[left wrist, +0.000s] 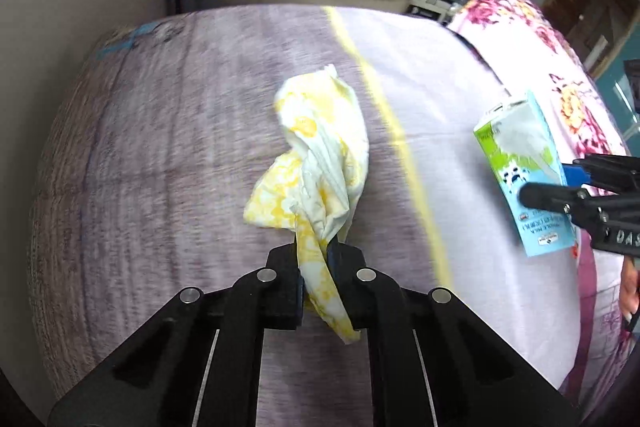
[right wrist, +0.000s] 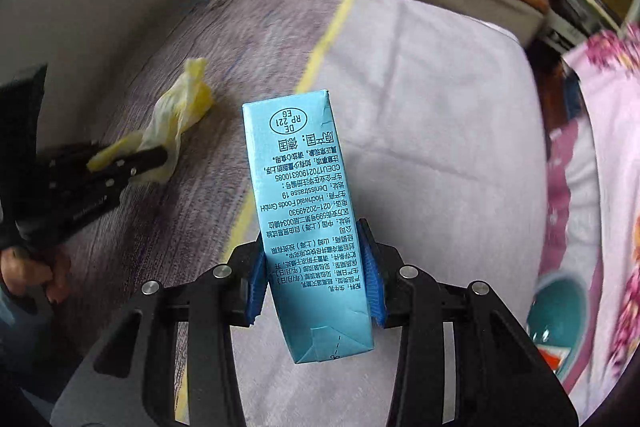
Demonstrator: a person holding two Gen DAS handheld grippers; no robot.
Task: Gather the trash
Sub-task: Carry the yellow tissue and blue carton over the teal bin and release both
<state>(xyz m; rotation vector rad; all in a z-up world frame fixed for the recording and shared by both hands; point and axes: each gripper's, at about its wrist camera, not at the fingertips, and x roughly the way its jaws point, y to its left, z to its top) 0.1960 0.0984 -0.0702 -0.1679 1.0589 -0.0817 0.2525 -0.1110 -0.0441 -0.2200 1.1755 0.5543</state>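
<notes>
A: Start at the fingers. What has the left gripper (left wrist: 316, 259) got?

B: Its jaws are closed tight on a crumpled yellow-and-white napkin (left wrist: 316, 163). The napkin's long axis runs away from the fingers, with one tail poking back between them, over the wood-grain table (left wrist: 140, 147).

A: And the right gripper (right wrist: 316, 279)?

B: Partly closed, its blue pads (right wrist: 374, 279) pressing both narrow sides of a light-blue milk carton (right wrist: 304, 211). The carton's length lies along the fingers: the flat end points away, the folded end sticks out toward the camera, print upside down.

A: Where are they relative to each other?

B: Apart. The carton is held over the pale cloth (right wrist: 440, 131) to the right of a yellow stripe (right wrist: 332, 27); the napkin sits left of it. A floral cloth (left wrist: 560, 75) lies farther right, beside a teal bowl (right wrist: 560, 323).
</notes>
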